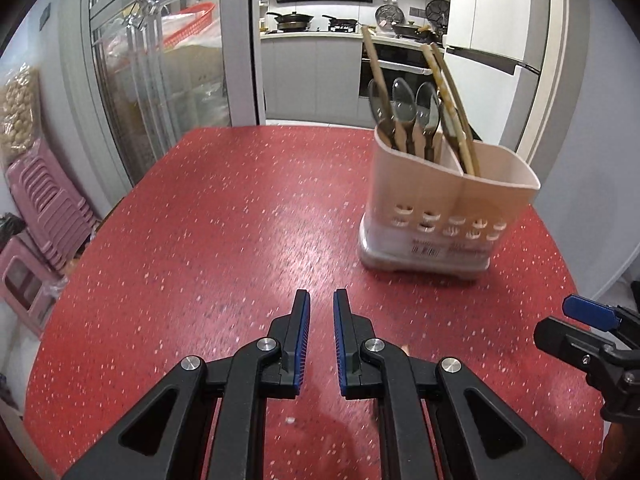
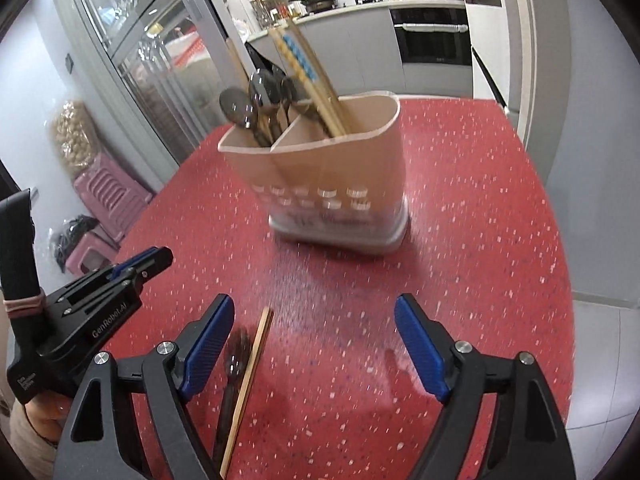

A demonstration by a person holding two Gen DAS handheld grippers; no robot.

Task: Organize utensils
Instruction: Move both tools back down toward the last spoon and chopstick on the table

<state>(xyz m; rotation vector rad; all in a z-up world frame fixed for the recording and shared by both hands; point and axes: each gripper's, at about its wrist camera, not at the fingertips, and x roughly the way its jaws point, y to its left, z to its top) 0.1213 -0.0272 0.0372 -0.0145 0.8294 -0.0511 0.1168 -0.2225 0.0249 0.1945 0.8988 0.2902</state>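
From the left wrist view we see our left claw held low over the red speckled counter, its blue-padded fingers nearly together with a narrow gap between them and nothing gripped. The beige utensil holder stands upright on the counter ahead and to the right, well apart from the claw; its left compartment holds spoons, bowls up, and its right compartment holds chopsticks leaning up and to the left. The right claw's blue tip shows at the right edge. From the right wrist view our right claw is spread wide and grips nothing. A single chopstick and a dark utensil, too blurred to name, lie on the counter just inside the claw's left finger. The holder stands ahead of the claw, near the counter's middle, and the left claw shows at the left.
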